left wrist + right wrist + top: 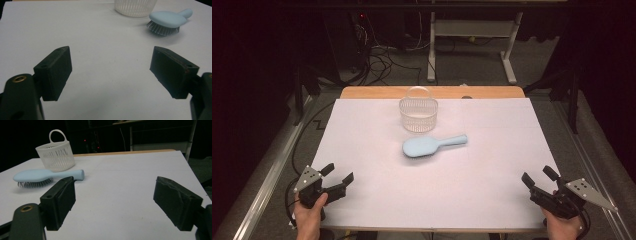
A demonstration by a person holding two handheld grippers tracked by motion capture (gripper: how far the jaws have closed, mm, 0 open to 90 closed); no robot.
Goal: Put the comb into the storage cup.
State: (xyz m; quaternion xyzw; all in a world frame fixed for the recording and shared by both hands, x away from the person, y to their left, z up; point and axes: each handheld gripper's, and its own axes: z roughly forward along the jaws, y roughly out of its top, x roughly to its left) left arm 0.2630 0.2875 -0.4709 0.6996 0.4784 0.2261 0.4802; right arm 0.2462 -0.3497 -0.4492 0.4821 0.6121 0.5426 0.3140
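Dim room; grey floor (472,65); tangled cables (382,57); white-legged desk (472,30) behind

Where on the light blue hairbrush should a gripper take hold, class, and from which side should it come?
Probably the handle of the hairbrush. It lies bristles down, its handle pointing right and away from the basket, slim enough for open jaws. The right gripper could come down from above, jaws across the handle, clear of the wide head.

The brush (434,145) is pale blue with dark grey bristles. The basket (418,114) is white, ribbed with thin vertical slats. Both grippers (335,179) (538,178) are black, on a white sheet (362,150) over a tan wooden table (377,92).
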